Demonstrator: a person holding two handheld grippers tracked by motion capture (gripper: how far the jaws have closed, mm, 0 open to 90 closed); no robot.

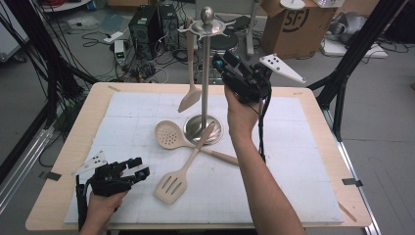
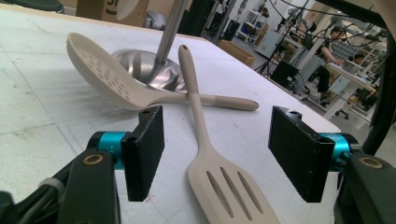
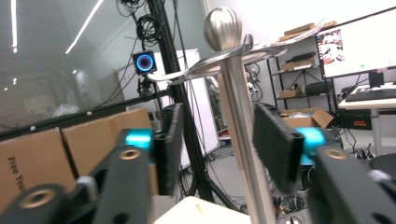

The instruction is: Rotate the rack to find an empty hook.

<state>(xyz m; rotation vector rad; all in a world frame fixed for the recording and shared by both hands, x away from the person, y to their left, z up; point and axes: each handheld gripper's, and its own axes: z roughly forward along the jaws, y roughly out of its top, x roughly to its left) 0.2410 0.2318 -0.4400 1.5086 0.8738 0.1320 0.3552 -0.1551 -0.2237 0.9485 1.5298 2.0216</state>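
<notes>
Hovering my right claw [image 1: 221, 62] high at the stand's pole [image 1: 206, 73], jaws apart and empty, pole between them untouched. Spatula [image 1: 191, 93] hangs at the pole's 9 o'clock. Slotted turner [image 1: 177, 176] and skimmer [image 1: 171, 134] lie crossed at the base. Left claw [image 1: 138, 169] wide at 7 o'clock, near the table's [image 1: 58, 161] edge; open mat at 3 o'clock.

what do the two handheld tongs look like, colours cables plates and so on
Both are black. The left tongs and the right tongs each carry a pale grey three-cornered plate dotted with small holes. Each ends in two flat black textured pads on turquoise collars, with brass-coloured pivot rings behind. A black cable trails from the right one. The forearms are bare, with no sleeves.
</notes>
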